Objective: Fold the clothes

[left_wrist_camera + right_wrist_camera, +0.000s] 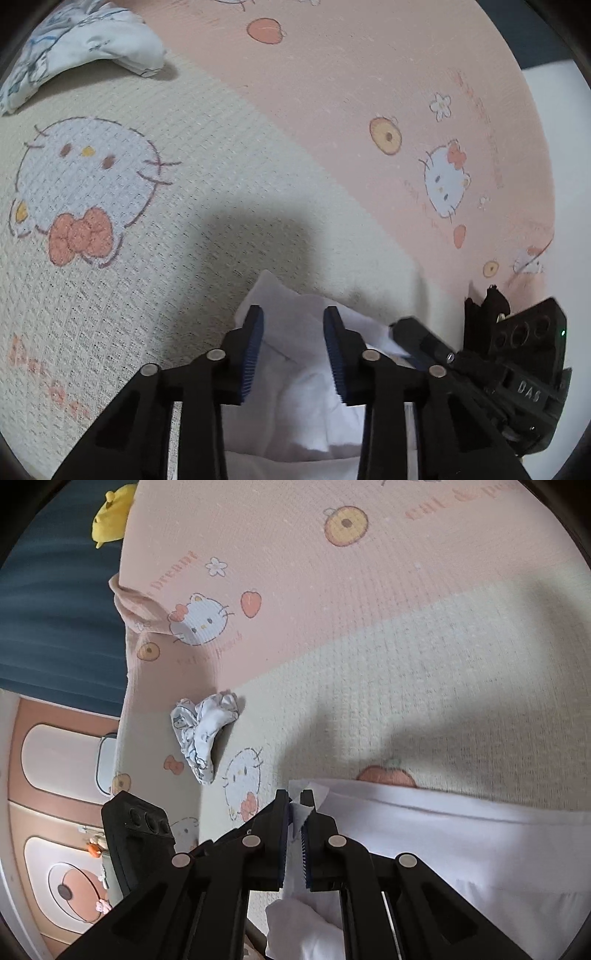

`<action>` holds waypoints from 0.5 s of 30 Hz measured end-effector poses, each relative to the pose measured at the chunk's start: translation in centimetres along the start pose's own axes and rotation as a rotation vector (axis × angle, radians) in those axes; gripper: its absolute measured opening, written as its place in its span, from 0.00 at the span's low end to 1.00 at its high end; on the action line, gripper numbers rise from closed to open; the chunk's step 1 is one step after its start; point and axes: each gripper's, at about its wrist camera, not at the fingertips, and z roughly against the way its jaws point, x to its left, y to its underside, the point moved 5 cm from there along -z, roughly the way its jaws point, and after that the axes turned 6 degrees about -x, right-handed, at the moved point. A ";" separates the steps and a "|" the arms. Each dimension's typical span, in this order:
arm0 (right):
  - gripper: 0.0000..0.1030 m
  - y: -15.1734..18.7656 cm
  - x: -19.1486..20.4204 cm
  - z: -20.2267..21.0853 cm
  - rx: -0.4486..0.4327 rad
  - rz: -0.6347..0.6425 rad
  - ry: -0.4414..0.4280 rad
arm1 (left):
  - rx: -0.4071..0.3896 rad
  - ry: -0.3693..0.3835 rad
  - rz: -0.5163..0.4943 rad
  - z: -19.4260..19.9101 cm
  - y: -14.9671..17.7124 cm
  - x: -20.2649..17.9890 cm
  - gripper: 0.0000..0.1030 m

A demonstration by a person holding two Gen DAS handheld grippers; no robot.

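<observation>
Your right gripper [295,805] pinches the white cloth [461,834] edge; your left gripper [293,321] jaws spread, cloth between them, untouched.

Soft, even daylight in both views; broad grey shadows fall across the blanket [207,122] near the middle. Strong fisheye bending and dark vignette at the edges; slight blur throughout.

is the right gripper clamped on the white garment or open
Clamped. The right gripper has its pads pressed on an edge of the white garment.
</observation>
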 end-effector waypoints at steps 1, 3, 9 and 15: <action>0.05 0.2 -0.2 -0.1 0.011 -0.001 0.009 | 0.004 -0.001 -0.006 -0.2 0.0 -0.1 0.27; 0.05 0.7 -0.4 -0.4 0.034 0.001 0.030 | 0.013 -0.008 -0.012 -0.5 0.1 -0.1 0.23; 0.05 2.0 -0.8 -1.2 0.100 0.021 0.072 | 0.022 -0.014 0.011 -1.2 0.1 0.4 0.18; 0.05 3.3 -0.8 -2.5 0.173 0.050 0.104 | 0.030 0.003 0.046 -1.6 0.0 0.8 0.18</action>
